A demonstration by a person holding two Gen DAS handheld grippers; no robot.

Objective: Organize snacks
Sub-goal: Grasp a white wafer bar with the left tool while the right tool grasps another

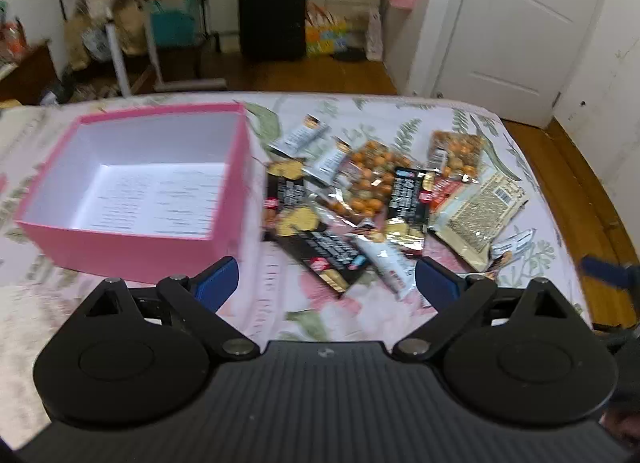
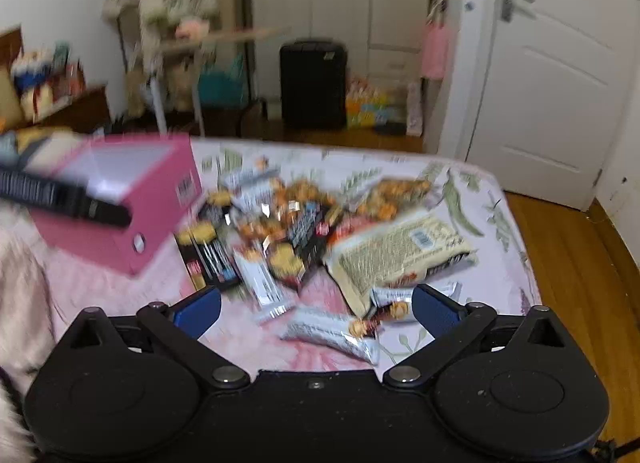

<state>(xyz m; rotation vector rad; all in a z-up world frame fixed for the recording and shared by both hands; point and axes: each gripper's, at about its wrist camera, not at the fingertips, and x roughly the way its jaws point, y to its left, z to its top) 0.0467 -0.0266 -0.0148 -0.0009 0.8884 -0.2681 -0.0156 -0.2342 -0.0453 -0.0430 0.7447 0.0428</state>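
Note:
A pink box (image 1: pixel 132 183), open and empty with a white inside, sits on the floral bedspread at the left; it also shows in the right wrist view (image 2: pixel 132 199). A pile of snack packets (image 1: pixel 376 191) lies to its right: black packs, orange-ball bags, white bars and a big beige bag (image 1: pixel 478 215). My left gripper (image 1: pixel 326 283) is open and empty above the bed, near a black pack (image 1: pixel 332 253) and a white bar (image 1: pixel 390 261). My right gripper (image 2: pixel 316 313) is open and empty over a white bar (image 2: pixel 332 333), beside the beige bag (image 2: pixel 396 251).
The bedspread (image 1: pixel 328 315) ends at a wooden floor (image 1: pixel 592 199) on the right. A black suitcase (image 1: pixel 272 13), a rack and a white door (image 1: pixel 524 23) stand beyond the bed. The left gripper's body (image 2: pixel 60 195) crosses the right wrist view in front of the box.

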